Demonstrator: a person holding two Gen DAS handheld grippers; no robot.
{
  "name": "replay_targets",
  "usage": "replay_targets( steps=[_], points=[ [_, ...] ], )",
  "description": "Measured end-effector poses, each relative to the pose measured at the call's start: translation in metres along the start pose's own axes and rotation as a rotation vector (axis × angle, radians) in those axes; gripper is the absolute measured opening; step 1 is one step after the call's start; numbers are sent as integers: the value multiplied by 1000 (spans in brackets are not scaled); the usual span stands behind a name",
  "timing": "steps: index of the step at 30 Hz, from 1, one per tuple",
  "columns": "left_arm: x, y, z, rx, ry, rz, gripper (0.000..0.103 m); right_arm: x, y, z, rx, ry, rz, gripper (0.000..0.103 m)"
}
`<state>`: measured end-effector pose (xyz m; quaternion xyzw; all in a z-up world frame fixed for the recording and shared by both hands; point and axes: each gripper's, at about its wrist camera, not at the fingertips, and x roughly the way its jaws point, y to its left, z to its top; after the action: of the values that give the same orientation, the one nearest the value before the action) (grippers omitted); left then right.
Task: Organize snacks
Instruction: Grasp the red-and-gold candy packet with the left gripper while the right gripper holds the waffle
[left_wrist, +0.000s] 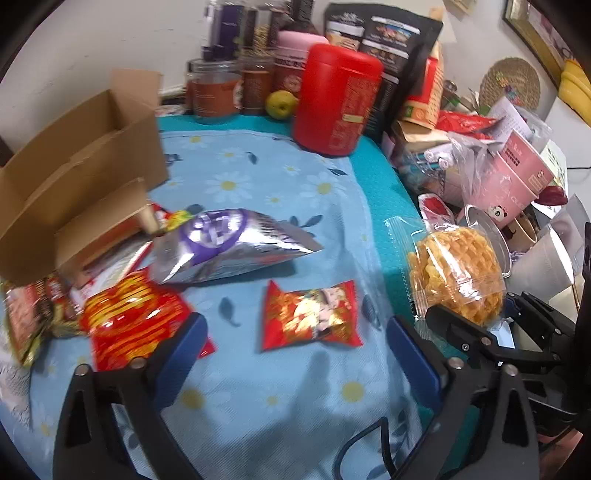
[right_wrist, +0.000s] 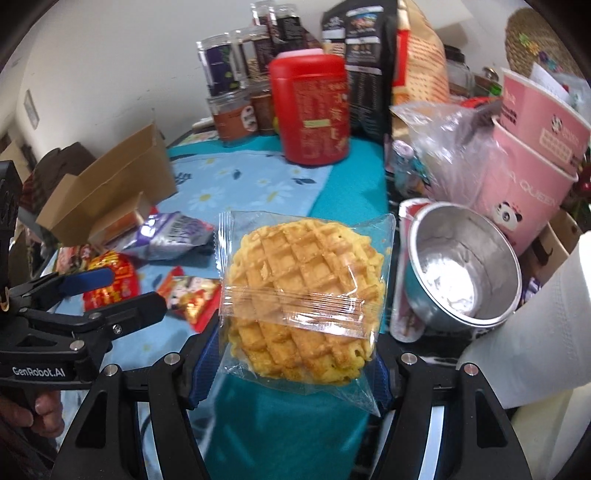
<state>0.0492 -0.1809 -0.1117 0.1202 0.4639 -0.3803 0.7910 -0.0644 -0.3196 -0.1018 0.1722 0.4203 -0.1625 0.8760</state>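
The right gripper (right_wrist: 295, 369) is clamped on a waffle in a clear wrapper (right_wrist: 303, 295): its blue fingers (right_wrist: 205, 369) press the pack's lower edges from both sides, and the waffle stands up out of them toward twelve o'clock, lifted clear of the surface (right_wrist: 258, 424). In the left wrist view the same waffle (left_wrist: 456, 273) shows at three o'clock, held above the surface's right edge.

The left gripper (left_wrist: 295, 347) stands wide open with nothing between its fingers (left_wrist: 186, 350). A red snack packet (left_wrist: 310, 314) lies on the cloth just beyond the gap, toward twelve o'clock, apart from both pads. A red-and-gold bag (left_wrist: 136, 317) lies at ten o'clock, partly behind the left pad; whether they touch I cannot tell. A silver-and-purple bag (left_wrist: 229, 243) lies farther off, against an open cardboard box (left_wrist: 81, 173) at ten o'clock.

The surface carries a light blue daisy-print cloth (left_wrist: 258, 177) over a teal cover. At the back, near a white wall, stand a red canister (left_wrist: 338, 99), jars and dark pouches. The right side is crowded with pink paper cups (right_wrist: 532, 177) and plastic bags.

Only the right wrist view shows the metal bowl (right_wrist: 465, 266) tipped on its side at two o'clock, a white paper roll (right_wrist: 535, 332) at four o'clock, and a hand (right_wrist: 40, 410) holding the left gripper's handle at eight o'clock.
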Motion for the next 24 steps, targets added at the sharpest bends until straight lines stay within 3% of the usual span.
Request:
replay_targets(
  steps=[7, 11, 18, 24],
  points=[
    [32, -4, 4, 12, 84, -8, 85, 6, -12, 1, 26, 15, 13, 67],
    [44, -10, 4, 33, 120, -5, 69, 10, -12, 2, 29, 26, 12, 68],
    [44, -9, 4, 48, 104, -15, 54, 12, -13, 3, 35, 40, 17, 68],
    [33, -7, 1, 50, 91, -34, 52, 11, -10, 3, 30, 43, 32, 68]
  ],
)
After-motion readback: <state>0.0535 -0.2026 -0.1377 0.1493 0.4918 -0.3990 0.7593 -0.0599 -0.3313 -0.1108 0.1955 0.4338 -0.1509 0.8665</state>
